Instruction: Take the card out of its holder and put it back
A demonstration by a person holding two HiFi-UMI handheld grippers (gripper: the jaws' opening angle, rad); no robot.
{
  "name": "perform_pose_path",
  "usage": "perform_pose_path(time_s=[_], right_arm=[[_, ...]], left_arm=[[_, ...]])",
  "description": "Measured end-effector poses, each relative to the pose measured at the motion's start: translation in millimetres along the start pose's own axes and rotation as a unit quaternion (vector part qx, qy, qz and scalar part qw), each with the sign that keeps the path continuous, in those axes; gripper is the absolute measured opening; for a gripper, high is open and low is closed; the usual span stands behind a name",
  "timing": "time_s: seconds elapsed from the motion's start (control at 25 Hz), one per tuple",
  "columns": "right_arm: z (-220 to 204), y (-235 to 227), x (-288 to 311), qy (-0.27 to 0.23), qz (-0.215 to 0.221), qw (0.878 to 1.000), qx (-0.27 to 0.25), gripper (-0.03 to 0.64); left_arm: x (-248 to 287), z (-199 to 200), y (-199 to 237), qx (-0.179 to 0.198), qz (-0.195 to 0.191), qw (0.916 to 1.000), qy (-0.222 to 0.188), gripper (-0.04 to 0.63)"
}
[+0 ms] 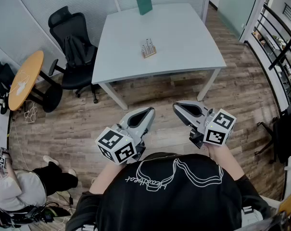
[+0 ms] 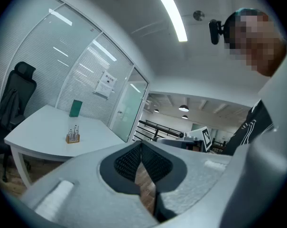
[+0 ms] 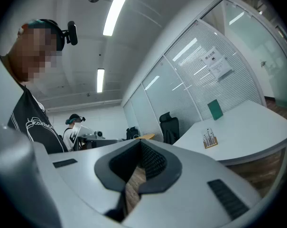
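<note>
While the wooden holder (image 1: 148,50) sits on the table (image 1: 183,37), left tongs (image 1: 150,110) and right tongs (image 1: 176,106) hang closed, empty.

This is an office meeting room. A white counter (image 1: 159,37) stands at the top centre of the head view, with a black swivel chair (image 1: 72,40) to its left. Around them are glass partition walls (image 2: 81,75) with blinds, a posted notice (image 2: 105,85), a ceiling strip light (image 2: 171,12) and a plank floor (image 1: 150,99).

A wood-plank floor (image 1: 150,105) runs under a white table (image 1: 183,42); a black office chair (image 1: 70,37) stands at its left, near a round wooden table (image 1: 25,78); glass walls with blinds (image 2: 86,70) enclose the room; a strip light (image 2: 171,13) glows overhead; a black railing (image 1: 280,37) lines the right.
</note>
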State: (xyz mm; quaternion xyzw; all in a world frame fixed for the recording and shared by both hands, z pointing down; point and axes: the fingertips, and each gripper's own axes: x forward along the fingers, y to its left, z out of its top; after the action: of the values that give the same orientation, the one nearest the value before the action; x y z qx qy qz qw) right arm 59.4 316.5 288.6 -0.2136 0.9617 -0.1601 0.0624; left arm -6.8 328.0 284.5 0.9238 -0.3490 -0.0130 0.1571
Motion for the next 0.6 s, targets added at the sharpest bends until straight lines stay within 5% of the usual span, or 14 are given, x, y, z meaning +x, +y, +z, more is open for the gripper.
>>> perform_pose_path(time_s=[0.6], right_arm=[[4.1,-8.1,-22.0,0.000,0.022,1.000,0.009,0.008]], left_arm=[[20.2,-6.7,-16.9,0.005,0.013,0.9999,-0.006,0.014]])
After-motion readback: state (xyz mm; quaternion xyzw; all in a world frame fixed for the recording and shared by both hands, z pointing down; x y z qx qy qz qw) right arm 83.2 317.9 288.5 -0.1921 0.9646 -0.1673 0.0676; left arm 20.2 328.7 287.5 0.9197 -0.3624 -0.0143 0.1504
